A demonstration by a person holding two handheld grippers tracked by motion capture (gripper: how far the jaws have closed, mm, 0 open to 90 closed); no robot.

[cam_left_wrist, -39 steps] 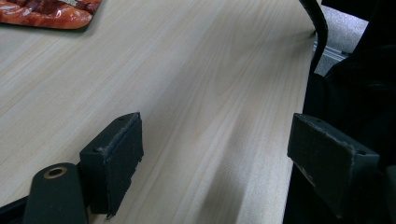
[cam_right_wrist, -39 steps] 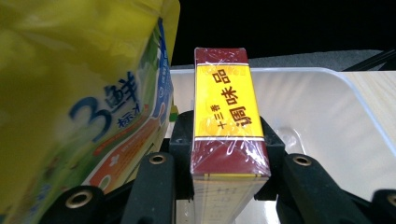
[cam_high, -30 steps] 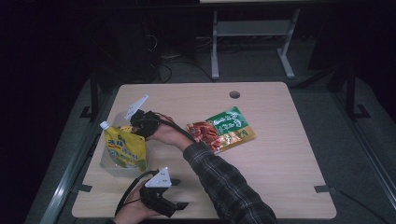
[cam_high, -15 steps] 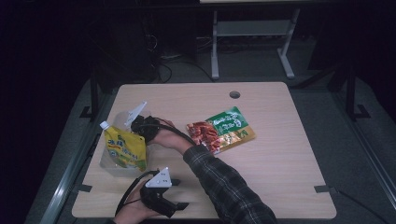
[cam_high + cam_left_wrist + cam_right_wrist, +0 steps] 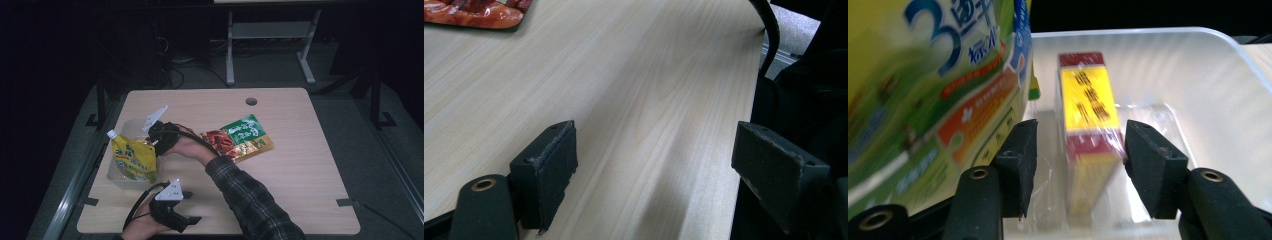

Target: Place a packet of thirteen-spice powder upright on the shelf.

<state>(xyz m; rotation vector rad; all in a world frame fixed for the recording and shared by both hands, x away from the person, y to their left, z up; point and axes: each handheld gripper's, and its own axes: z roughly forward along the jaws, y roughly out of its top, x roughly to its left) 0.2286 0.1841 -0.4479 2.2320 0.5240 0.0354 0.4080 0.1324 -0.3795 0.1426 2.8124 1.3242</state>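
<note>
- The clear plastic tub near the table's left edge holds a yellow spouted pouch and a small yellow-and-red wrapped box.
- The box lies flat on the tub floor, long axis running away along the jaws; its print looks blurred.
- The right gripper has just been opening; its jaws straddle the box, seemingly clear of it.
- The left gripper rests wide apart, holding nothing, over the pale wooden table.
</note>
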